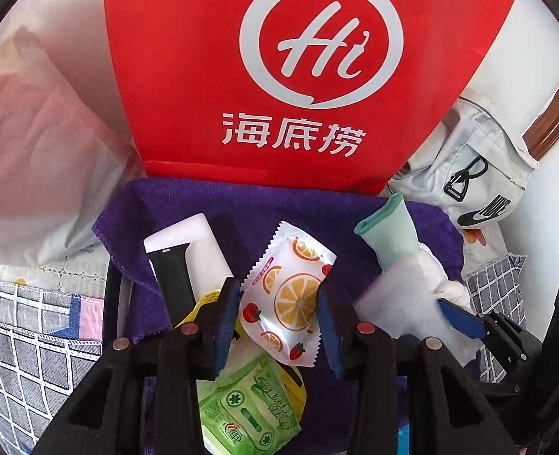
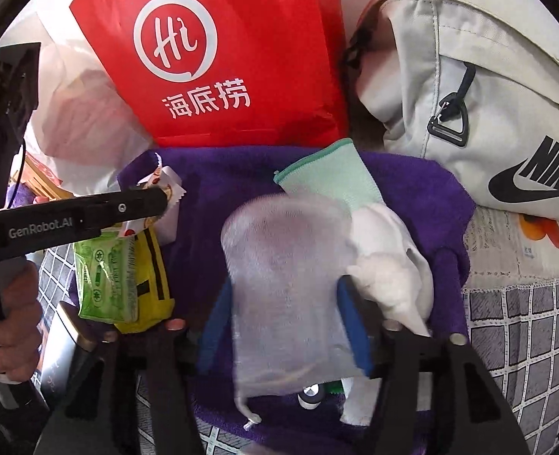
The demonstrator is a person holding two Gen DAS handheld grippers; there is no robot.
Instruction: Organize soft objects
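Between the pads of the left claw hangs a glossy sachet printed with orange slices and strawberries, pinched at both edges and lifted above the purple towel; the right claw stands apart around a translucent mesh pouch, blurred, its pads not pressing, so I judge that pouch released or falling. Under the sachet lie a crinkly green wipes pack on a flat yellow packet; beside the pouch rests a white knit glove with a mint cuff. To do this step well, carry the sachet low and level toward wherever it belongs, since slick film can slide from the pads; loosen only once it rests. Behind the towel stands a stiff red paper bag; to its right slumps a pale canvas bag; a checked cloth covers the surface beneath.
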